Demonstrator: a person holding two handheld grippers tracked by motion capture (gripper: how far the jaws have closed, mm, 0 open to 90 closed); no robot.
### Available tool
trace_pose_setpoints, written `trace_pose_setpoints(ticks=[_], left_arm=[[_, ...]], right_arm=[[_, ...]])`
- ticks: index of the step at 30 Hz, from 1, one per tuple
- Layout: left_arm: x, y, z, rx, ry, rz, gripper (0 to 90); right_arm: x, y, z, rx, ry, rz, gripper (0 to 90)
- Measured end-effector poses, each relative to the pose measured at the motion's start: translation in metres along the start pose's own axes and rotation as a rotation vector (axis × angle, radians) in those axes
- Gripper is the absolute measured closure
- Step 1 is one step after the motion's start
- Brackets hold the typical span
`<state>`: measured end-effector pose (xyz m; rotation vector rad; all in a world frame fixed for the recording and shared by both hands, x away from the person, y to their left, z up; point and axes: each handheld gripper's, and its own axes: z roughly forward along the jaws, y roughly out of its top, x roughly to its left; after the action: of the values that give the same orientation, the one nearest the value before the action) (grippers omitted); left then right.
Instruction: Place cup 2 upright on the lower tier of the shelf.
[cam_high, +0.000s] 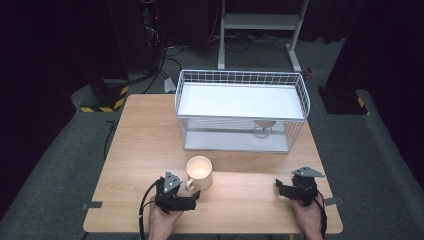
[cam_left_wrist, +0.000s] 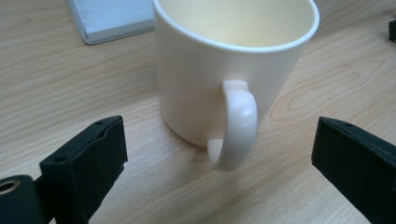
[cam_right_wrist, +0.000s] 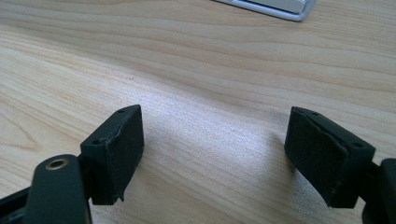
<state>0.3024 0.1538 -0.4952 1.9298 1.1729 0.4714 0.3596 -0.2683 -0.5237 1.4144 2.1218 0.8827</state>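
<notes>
A cream mug (cam_high: 199, 172) stands upright on the wooden table (cam_high: 135, 150), its handle (cam_left_wrist: 236, 126) turned toward my left gripper (cam_high: 192, 196). That gripper is open just in front of the handle, with the jaws spread wide on either side and not touching it; the mug (cam_left_wrist: 229, 65) looks empty inside. My right gripper (cam_high: 281, 187) rests low over bare wood at the front right, open (cam_right_wrist: 212, 154), with nothing between its jaws.
A white wire basket rack (cam_high: 240, 107) stands at the back middle of the table, with a small glass (cam_high: 262, 129) on its lower shelf. The rack's base edge (cam_left_wrist: 112, 23) lies just behind the mug. A white stand (cam_high: 260, 30) is on the floor beyond.
</notes>
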Motion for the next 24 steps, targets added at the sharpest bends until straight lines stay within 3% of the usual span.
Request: trace_pose_setpoints(ticks=[2,8,24], left_arm=[[0.001,0.001,0.003,0.006,-0.019,-0.008,3.3],[0.000,0.006,0.008,0.008,-0.012,-0.003,2.4],[-0.005,0.014,0.024,0.002,0.041,0.003,0.2]], right_arm=[[0.000,0.000,0.000,0.000,0.000,0.000,20.0],[0.000,0.000,0.000,0.000,0.000,0.000,20.0],[-0.001,0.000,0.000,-0.002,0.000,-0.006,20.0]])
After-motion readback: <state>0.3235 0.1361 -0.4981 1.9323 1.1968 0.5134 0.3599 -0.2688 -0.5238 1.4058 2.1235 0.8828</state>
